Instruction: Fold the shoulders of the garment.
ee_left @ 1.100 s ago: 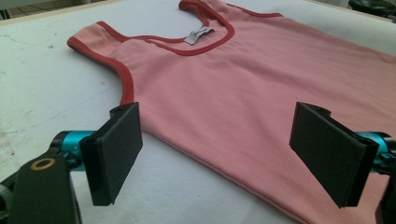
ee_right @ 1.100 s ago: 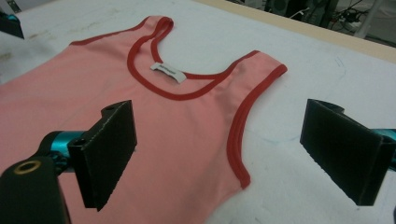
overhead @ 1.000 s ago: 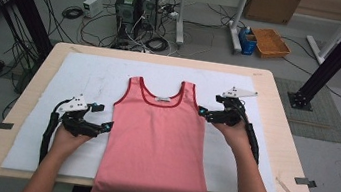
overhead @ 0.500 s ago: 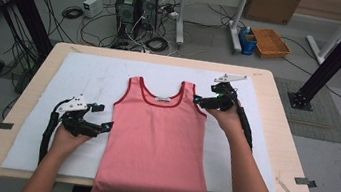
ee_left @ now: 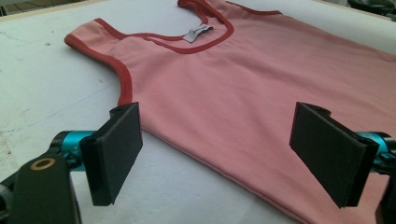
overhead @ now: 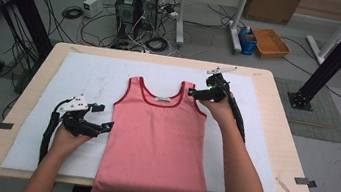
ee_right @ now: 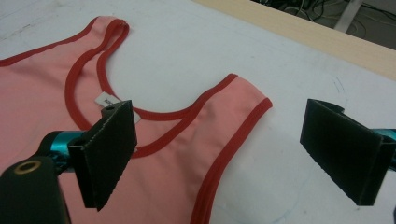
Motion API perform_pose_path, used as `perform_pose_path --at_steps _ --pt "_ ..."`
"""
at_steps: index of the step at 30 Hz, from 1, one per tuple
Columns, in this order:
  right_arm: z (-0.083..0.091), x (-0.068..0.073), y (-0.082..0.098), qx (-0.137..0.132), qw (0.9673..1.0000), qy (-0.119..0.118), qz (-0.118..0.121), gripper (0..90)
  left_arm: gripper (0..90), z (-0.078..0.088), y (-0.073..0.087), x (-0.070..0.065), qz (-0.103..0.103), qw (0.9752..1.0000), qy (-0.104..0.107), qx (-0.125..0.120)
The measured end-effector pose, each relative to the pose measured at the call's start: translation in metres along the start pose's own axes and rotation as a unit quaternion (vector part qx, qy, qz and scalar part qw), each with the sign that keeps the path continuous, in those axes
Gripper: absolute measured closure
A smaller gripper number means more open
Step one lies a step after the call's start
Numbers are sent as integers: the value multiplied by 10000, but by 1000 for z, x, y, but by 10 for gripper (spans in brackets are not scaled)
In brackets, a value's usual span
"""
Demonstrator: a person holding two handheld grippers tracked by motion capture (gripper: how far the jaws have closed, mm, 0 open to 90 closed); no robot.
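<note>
A pink tank top (overhead: 157,139) with red trim lies flat on the white mat (overhead: 90,79), neck away from the person, its hem hanging over the near table edge. My left gripper (overhead: 103,126) is open at the top's left side edge, below the armhole; the pink cloth (ee_left: 243,93) spreads between and beyond its jaws. My right gripper (overhead: 193,92) is open just above the right shoulder strap (ee_right: 243,100), which lies between its jaws, with the white neck label (ee_right: 105,101) near the left jaw.
The wooden table (overhead: 276,116) carries the white mat. On the floor beyond it are computer towers (overhead: 135,8), tangled cables, a second table's legs and an orange tray (overhead: 270,42). A black frame post (overhead: 336,53) stands at the right.
My right gripper has moved away from the person and leftward, from beside the top's right armhole up to the right shoulder strap. The left gripper has stayed put.
</note>
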State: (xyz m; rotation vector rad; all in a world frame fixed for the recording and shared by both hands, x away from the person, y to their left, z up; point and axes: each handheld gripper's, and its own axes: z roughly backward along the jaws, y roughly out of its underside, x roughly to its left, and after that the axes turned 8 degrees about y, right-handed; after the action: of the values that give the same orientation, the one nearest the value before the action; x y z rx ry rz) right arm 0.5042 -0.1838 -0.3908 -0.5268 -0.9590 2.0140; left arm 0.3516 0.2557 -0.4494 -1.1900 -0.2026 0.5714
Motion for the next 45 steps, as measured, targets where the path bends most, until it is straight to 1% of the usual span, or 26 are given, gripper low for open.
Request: perform_pose_path --at_steps 1,2,3,6,10,15,17,18,20,21,25,26,27,28,29,30,31,33,34,35,37,39,40,42,43,45 --pt "-3 0 -2 30 10000 14 -20 104 172 0 0 0 -8 10000 7 2" --pt "-6 -1 -3 -2 10000 36 -1 104 172 0 0 0 -19 10000 12 2" --pt "-9 -2 -4 5 10000 29 -64 104 172 0 0 0 -23 10000 8 7" --pt "-20 -2 -7 138 9998 50 -117 104 172 0 0 -1 -41 10000 -6 14" --pt "-34 -1 -7 93 9997 28 -235 104 172 0 0 0 -7 10000 3 6" --pt "-54 -4 -7 344 9986 137 -366 104 172 0 0 0 -4 10000 6 11" --pt "-61 -5 -10 404 9983 192 -370 104 172 0 0 0 -40 10000 24 28" --pt "-64 -6 -10 421 9978 263 -427 104 172 -1 0 0 -57 10000 31 35" --pt "-69 -9 -11 517 9966 321 -557 104 172 -1 0 -1 -64 10000 23 51" --pt "-72 -10 -11 570 9961 365 -560 104 172 -1 0 0 -64 10000 28 68" --pt "-82 -9 -12 672 9952 381 -608 104 172 -1 0 0 -41 10000 21 55" --pt "-82 -9 -12 672 9952 381 -608 104 172 -1 0 0 -41 10000 21 55" --pt "-88 -6 -11 693 9952 369 -578 250 172 -1 0 0 -60 10000 25 74" --pt "-89 -5 -10 699 9954 341 -555 299 172 -1 0 0 -60 9999 26 77" --pt "-90 -5 -10 703 9954 355 -547 317 172 -1 -1 0 -65 9999 25 80" --pt "-90 -5 -10 703 9954 355 -547 317 172 -1 -1 0 -65 9999 25 80" --pt "-93 -4 -7 742 9949 428 -540 424 172 -1 0 0 -51 10000 25 56" --pt "-92 -4 -7 741 9946 544 -490 502 172 -1 0 0 -24 10000 22 43" --pt "-92 -4 -7 746 9945 557 -485 568 172 -1 0 0 -16 10000 21 42" --pt "-90 -5 -7 759 9949 483 -452 639 172 -1 0 0 -14 10000 27 46" --pt "-90 -5 -7 768 9952 395 -463 666 172 -1 0 0 -24 10000 23 58" --pt "-89 -5 -7 781 9954 353 -421 732 172 -2 -1 0 -28 10000 0 90" --pt "-89 -5 -7 783 9958 297 -370 756 172 -2 -1 0 -28 10000 3 96" --pt "-87 -4 -8 792 9961 285 -270 808 172 -2 -1 0 -25 10000 -2 95" --pt "-86 -3 -9 771 9965 259 -205 820 172 -1 -1 0 -11 10000 -16 78" --pt "-82 -1 -10 708 9970 298 -107 824 172 -1 0 0 13 10000 1 60"
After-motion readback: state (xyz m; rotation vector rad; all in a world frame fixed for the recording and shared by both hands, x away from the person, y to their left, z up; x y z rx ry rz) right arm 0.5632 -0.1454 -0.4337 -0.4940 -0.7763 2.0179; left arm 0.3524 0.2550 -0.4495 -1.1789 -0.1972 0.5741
